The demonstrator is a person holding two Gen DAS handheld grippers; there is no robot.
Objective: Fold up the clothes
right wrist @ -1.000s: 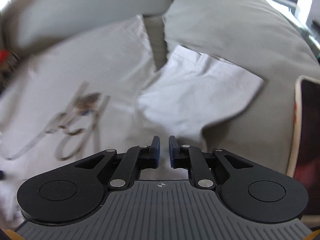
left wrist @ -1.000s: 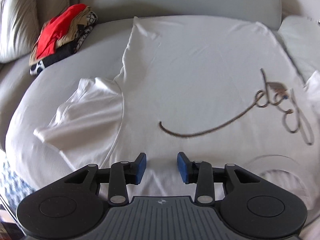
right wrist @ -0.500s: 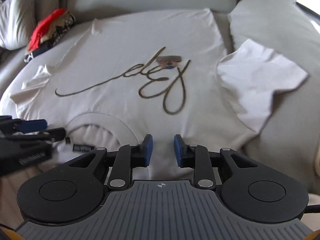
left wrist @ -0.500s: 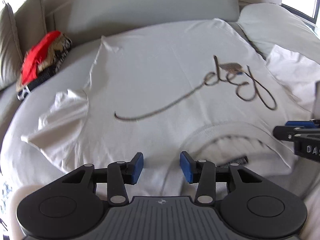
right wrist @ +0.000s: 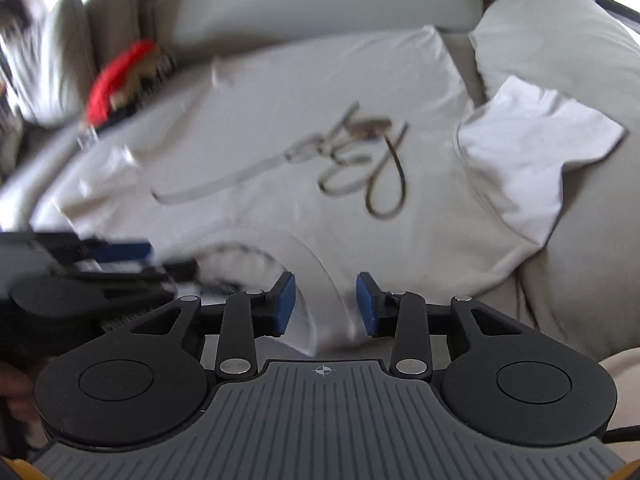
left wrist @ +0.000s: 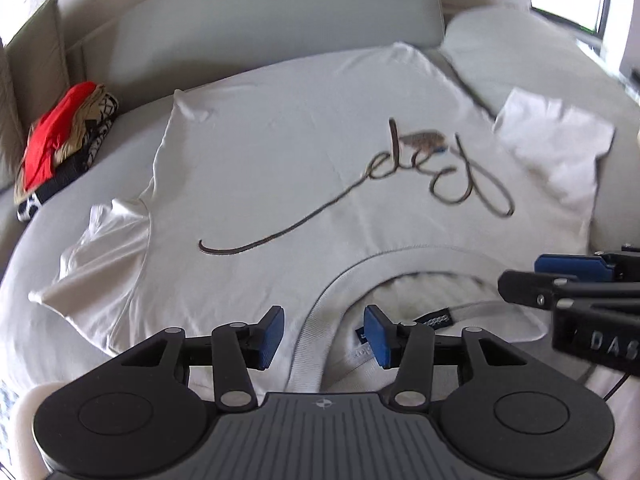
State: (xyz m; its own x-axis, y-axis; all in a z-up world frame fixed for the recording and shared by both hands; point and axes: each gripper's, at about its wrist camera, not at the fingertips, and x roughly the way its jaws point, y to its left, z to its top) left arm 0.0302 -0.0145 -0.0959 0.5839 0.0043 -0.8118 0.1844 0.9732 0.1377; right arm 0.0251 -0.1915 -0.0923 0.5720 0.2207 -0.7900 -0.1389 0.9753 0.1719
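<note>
So far nothing is folded — the white T-shirt (left wrist: 288, 168) lies spread flat, print side up, on the grey sofa (left wrist: 248, 16), collar toward the near edge and hem toward the far backrest. Its dark script print (left wrist: 436, 176) runs across the chest. Both short sleeves are still out to the sides: the left sleeve (left wrist: 104, 256) rumpled near the left edge of the seat, the right sleeve (right wrist: 532, 148) lying up against a grey cushion (right wrist: 560, 32). The ribbed collar (left wrist: 316, 332) curves right at the near edge, with a label showing inside it.

The left gripper (left wrist: 323, 334) hovers over the collar with its blue fingers (left wrist: 270, 338) wide apart, the collar rib between them but not pinched. The right gripper (right wrist: 325, 306) sits over the near right shoulder area, fingers likewise wide and holding nothing; whether they touch the cloth I cannot tell.

By my reading the job on this shirt is at its very start — grasping the shoulders, then sleeves in, then body doubled, all remain. A pile of other clothes (left wrist: 60, 136), red on top, rests at the far left, apart from the shirt; whether it is finished work is unclear.
</note>
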